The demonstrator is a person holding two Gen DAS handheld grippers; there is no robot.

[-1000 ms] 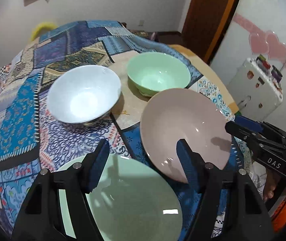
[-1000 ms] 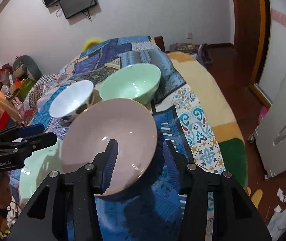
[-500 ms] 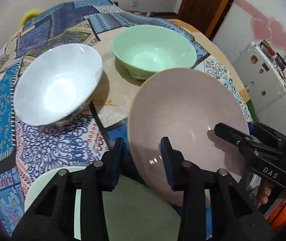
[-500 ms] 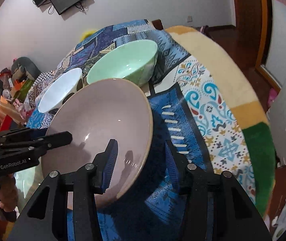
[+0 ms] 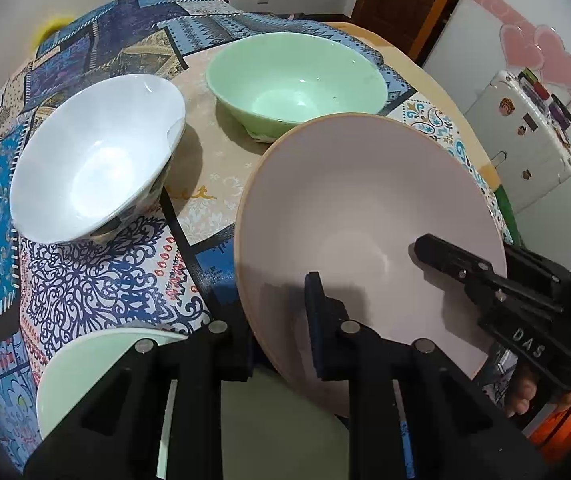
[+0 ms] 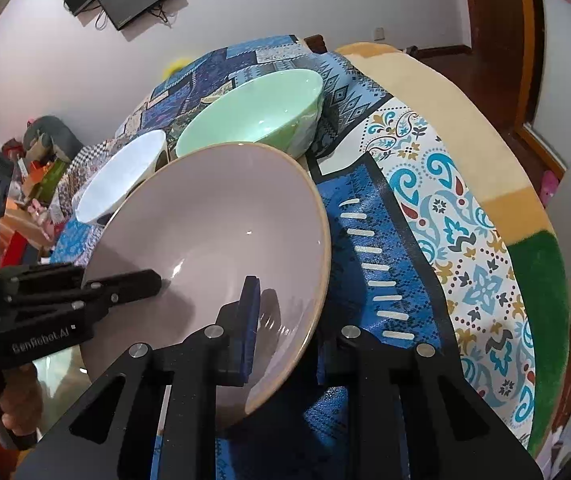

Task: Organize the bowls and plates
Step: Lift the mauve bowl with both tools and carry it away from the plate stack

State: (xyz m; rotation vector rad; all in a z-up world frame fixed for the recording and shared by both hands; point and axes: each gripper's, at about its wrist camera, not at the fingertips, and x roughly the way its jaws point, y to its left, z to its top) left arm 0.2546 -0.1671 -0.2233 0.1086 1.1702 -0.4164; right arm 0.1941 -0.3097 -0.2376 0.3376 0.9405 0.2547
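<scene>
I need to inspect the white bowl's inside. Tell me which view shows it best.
Left wrist view: the round white ceramic bowl shows its whole interior, unobstructed. In the right wrist view, it sits small, partly behind the pink plate.

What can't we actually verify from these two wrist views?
- Left wrist: outer finger of left gripper hidden behind pink plate rim; pad contact there unseen.
- Right wrist: outer finger of right gripper hidden under the plate's rim.
- Green plate: near part covered by the gripper body and cut by the frame edge.
- White bowl: mostly hidden behind the pink plate in the right view.
</scene>
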